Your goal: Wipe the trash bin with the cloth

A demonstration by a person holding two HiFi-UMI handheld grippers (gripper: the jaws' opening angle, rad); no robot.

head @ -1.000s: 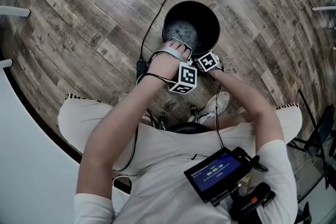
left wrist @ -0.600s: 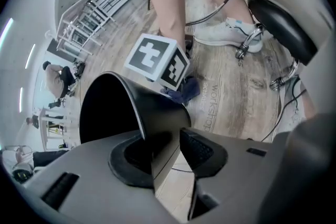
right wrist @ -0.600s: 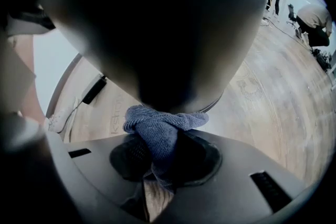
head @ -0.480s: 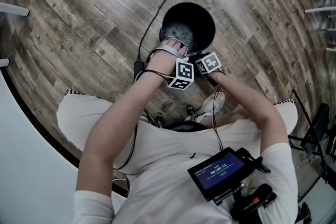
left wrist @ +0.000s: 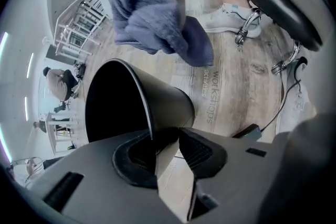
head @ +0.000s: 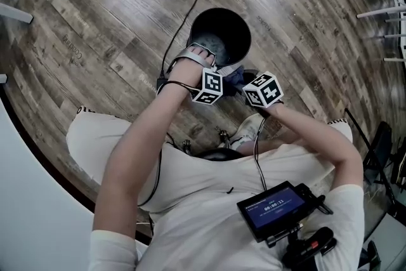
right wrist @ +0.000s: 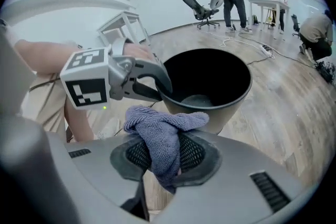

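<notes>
Grey-blue cloth (right wrist: pixel 163 134) is pinched, bunched up, between the right claw's (right wrist: pixel 160 157) pads, ready for wiping. Just ahead of and below that claw stands the black trash bin (right wrist: pixel 231 110), upright, long axis vertical, mouth up. The left claw (left wrist: pixel 168 147) straddles its near rim (likely to steady it), jaws just narrowing but apparently not clamped.

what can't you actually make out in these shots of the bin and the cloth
- Inside of the round black trash bin: left gripper view, only black shadow.
- Bin's base: right gripper view, cut off by the right gripper's grey body.
- Crumpled blue-grey cloth: head view, mostly hidden under the right gripper.
- Print on the small blue screen: head view, too small.
</notes>
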